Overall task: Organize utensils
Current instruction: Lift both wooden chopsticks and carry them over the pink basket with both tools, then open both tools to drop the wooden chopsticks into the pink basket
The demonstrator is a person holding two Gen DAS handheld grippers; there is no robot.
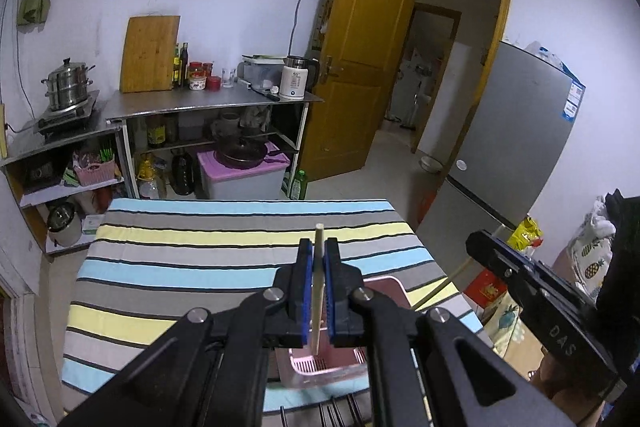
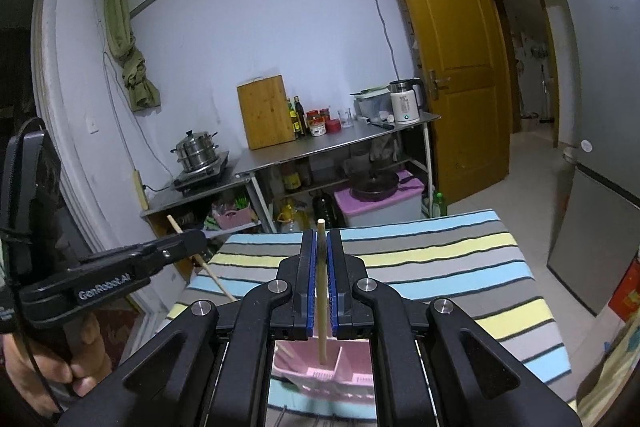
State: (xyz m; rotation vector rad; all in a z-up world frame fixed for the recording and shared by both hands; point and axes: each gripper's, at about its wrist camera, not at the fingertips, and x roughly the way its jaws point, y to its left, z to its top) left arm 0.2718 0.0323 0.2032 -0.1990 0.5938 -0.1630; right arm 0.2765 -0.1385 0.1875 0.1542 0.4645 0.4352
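My left gripper (image 1: 319,259) is shut on a wooden chopstick (image 1: 318,291), held upright with its lower end above a pink utensil basket (image 1: 384,287) on the striped table. My right gripper (image 2: 320,259) is shut on a second wooden chopstick (image 2: 321,307), its lower tip over the pink basket (image 2: 320,363) and its divider. The right gripper with its chopstick shows at the right of the left wrist view (image 1: 500,259). The left gripper shows at the left of the right wrist view (image 2: 176,247), a hand holding its grip.
The table has a striped cloth (image 1: 200,259) in blue, grey and yellow. Beyond it stands a steel kitchen shelf (image 1: 208,103) with pots, bottles and a kettle. A grey fridge (image 1: 516,135) stands right, by an open wooden door (image 1: 360,59). A dark wire rack (image 1: 340,411) lies at the near edge.
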